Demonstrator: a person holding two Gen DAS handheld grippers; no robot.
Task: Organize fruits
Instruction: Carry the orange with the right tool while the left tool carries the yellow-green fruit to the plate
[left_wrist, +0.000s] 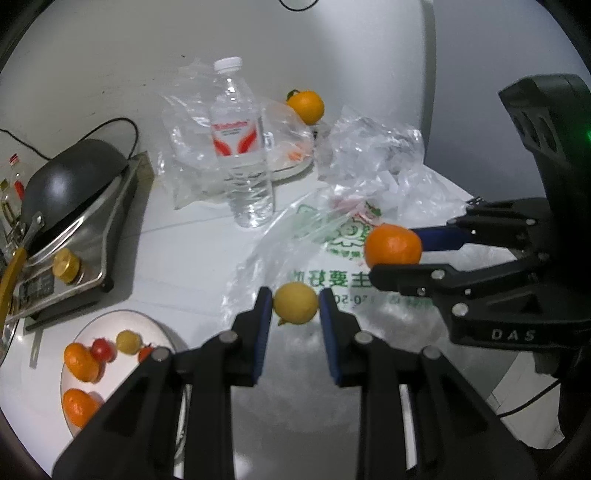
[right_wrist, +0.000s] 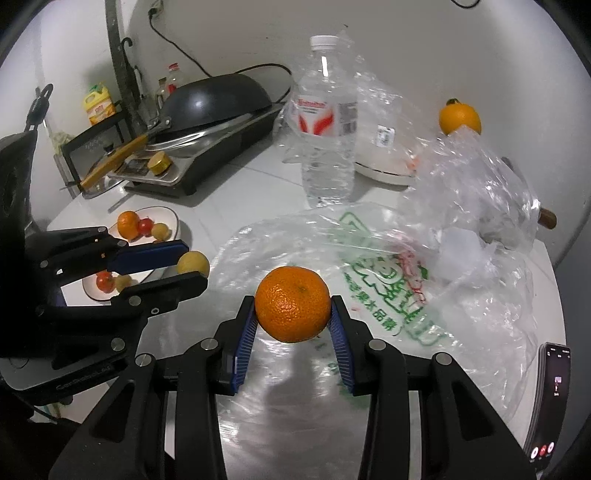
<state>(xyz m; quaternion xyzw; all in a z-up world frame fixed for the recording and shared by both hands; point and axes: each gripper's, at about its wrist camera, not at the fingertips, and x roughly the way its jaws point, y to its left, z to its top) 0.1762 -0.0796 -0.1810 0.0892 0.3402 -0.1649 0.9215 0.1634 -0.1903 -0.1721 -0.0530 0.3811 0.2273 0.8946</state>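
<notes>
While the left gripper (left_wrist: 295, 310) is closing its pads on a small yellow fruit (left_wrist: 295, 302), the right gripper (right_wrist: 293, 317) is pinching an orange (right_wrist: 293, 303); both are hanging over a printed plastic bag (right_wrist: 369, 266). Beside them a white plate (right_wrist: 173, 216) is carrying six small fruits. One water bottle (right_wrist: 327, 122) is standing on the white counter (left_wrist: 192, 258), with another orange (right_wrist: 460, 118) lying behind a second plate (right_wrist: 384, 173).

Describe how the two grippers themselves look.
Both match: black angular linkage bodies with round silver pivot pins and flat blue ribbed pads. The left gripper has faint white lettering on its body in the right wrist view. The right gripper reads "DAS" in the left wrist view, beside a green light.
</notes>
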